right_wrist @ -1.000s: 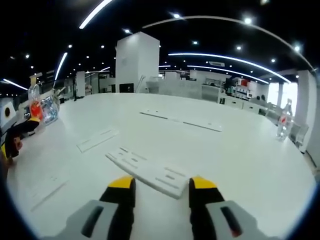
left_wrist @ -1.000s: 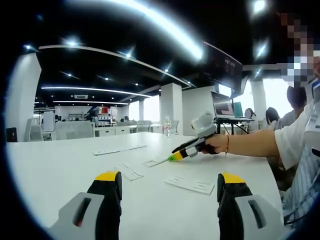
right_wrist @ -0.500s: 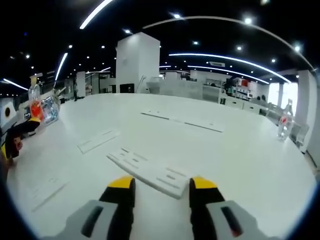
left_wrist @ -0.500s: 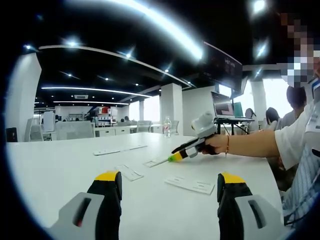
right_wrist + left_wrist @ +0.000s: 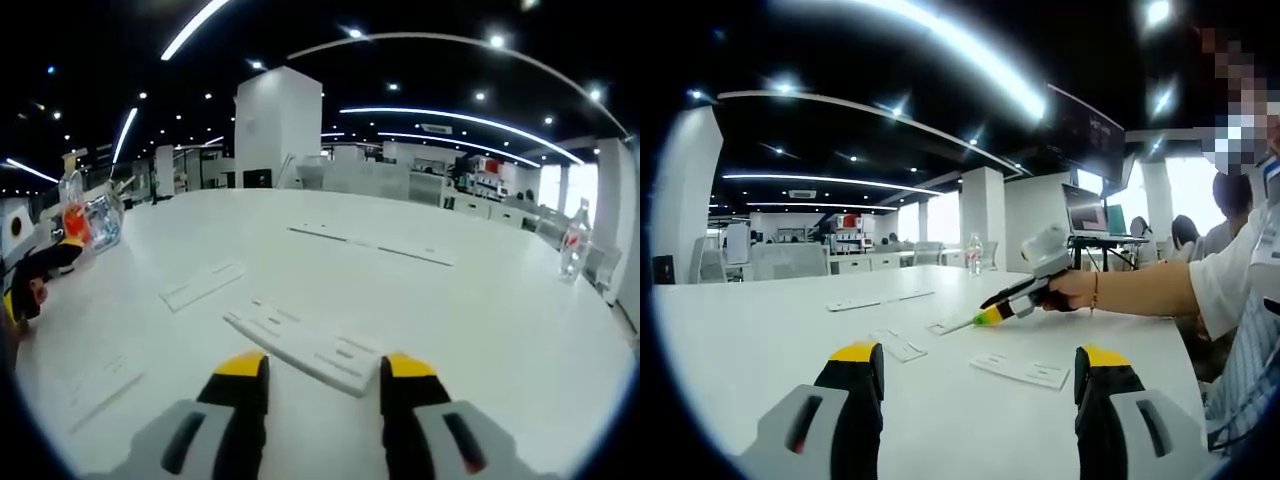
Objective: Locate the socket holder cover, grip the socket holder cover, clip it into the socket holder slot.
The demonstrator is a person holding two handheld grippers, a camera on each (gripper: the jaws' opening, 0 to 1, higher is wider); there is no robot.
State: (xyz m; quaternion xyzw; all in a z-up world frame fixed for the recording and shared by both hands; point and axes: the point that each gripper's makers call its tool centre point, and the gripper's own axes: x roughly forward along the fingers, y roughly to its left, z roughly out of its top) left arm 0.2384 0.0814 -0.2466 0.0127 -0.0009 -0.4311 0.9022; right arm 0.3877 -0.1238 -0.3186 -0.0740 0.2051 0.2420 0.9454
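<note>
A flat white socket holder cover (image 5: 300,343) lies on the white table (image 5: 480,300), and its near end reaches in between my right gripper's (image 5: 322,366) jaws. Those jaws stand open on either side of it, with a small gap showing at the left jaw. In the left gripper view a hand holds the right gripper (image 5: 987,317) low over the table, its tip at a thin white piece (image 5: 948,326). My left gripper (image 5: 978,356) is wide open above the table with nothing between its jaws. Two more white plates (image 5: 1021,369) (image 5: 898,346) lie just ahead of it.
A long white strip (image 5: 880,298) lies farther back on the table, with a water bottle (image 5: 973,253) behind it. In the right gripper view there are a strip (image 5: 203,284), a long strip (image 5: 372,246), bottles (image 5: 70,210) at the left edge and a bottle (image 5: 574,240) at the right. A person's arm (image 5: 1140,288) reaches in from the right.
The right gripper view has shifted slightly, so the camera has moved a little. The cover still lies between the right jaws. The left gripper has not moved.
</note>
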